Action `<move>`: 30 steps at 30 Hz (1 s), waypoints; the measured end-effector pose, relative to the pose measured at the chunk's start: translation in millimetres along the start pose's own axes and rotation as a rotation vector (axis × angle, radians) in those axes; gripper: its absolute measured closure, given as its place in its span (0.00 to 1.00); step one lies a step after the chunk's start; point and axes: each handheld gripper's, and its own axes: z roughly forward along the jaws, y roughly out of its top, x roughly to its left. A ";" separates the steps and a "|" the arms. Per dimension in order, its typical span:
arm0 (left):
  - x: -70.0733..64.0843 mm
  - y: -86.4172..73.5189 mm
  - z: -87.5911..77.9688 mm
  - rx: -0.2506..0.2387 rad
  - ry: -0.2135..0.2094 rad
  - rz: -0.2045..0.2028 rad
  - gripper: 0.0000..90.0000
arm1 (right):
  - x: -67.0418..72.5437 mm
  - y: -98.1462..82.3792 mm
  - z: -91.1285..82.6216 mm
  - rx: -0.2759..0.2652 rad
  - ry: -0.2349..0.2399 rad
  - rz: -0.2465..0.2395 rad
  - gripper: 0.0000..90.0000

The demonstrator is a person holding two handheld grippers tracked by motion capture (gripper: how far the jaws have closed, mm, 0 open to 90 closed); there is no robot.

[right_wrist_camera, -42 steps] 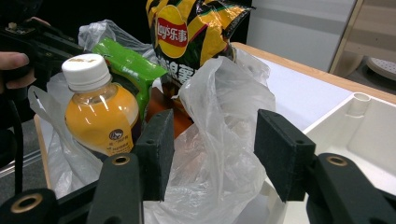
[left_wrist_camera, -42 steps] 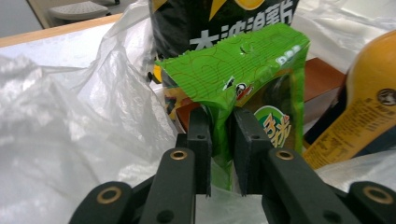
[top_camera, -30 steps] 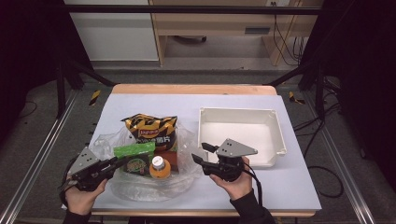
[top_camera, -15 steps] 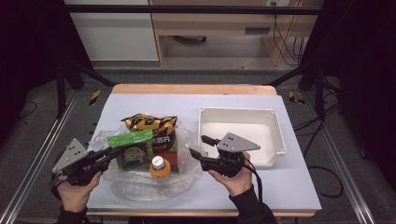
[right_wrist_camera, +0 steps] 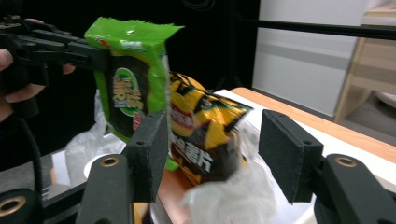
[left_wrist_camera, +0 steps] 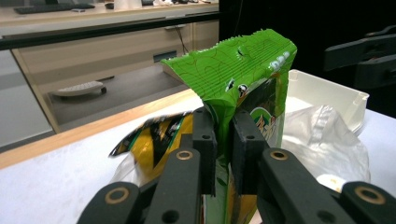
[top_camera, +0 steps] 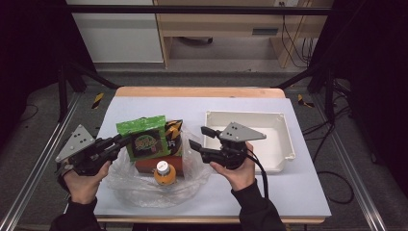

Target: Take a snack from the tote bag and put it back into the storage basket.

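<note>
You are pinching the green snack bag (left_wrist_camera: 243, 88) by its edge with the left gripper (left_wrist_camera: 223, 154), above the plastic bag (top_camera: 144, 185) at near left — it may slip. The right gripper (right_wrist_camera: 212, 149) is gaping wide, empty.

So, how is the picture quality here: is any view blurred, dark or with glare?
High view: even light on the table, dark surroundings, slightly soft. Left gripper view: the green bag is sharp, the nearest part of the gripper is soft, the right background is black. Right gripper view: the yellow chip bag and clear plastic bag are blurred; no strong glare.
</note>
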 end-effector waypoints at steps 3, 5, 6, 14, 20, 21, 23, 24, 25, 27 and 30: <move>-3.5 5.7 5.3 0.002 -0.010 0.017 0.91 | 0.8 2.7 6.9 0.005 0.033 0.007 0.48; -6.3 8.0 8.4 -0.002 -0.019 0.016 0.91 | 3.0 4.5 14.4 0.010 0.050 0.006 0.49; -7.7 8.9 9.8 -0.002 -0.024 0.018 0.91 | 3.7 4.8 17.3 0.011 0.059 0.007 0.49; -19.5 15.1 22.5 0.006 -0.056 0.043 0.91 | 9.5 12.0 34.0 0.010 0.091 -0.003 0.54; -27.8 16.8 32.0 0.013 -0.077 0.058 0.91 | 10.7 14.6 41.7 0.003 0.098 -0.008 0.61; -28.6 16.8 33.0 0.017 -0.075 0.053 0.91 | 10.7 14.6 42.1 0.005 0.089 -0.015 0.63; -28.1 15.8 34.2 0.020 -0.085 0.052 0.90 | 7.7 14.0 40.9 0.021 0.070 -0.024 0.72; -27.2 15.1 34.3 0.017 -0.091 0.047 0.90 | 7.7 14.0 40.9 0.021 0.070 -0.024 0.72; -26.2 14.3 34.2 0.008 -0.103 0.026 0.90 | 5.2 14.6 39.2 0.013 0.081 -0.013 0.74; -26.4 14.2 34.0 0.005 -0.103 0.026 0.90 | 4.8 15.1 39.0 0.010 0.080 -0.010 0.72; -28.4 13.9 34.5 0.012 -0.116 0.034 0.90 | 5.0 15.0 40.5 0.004 0.100 0.003 0.69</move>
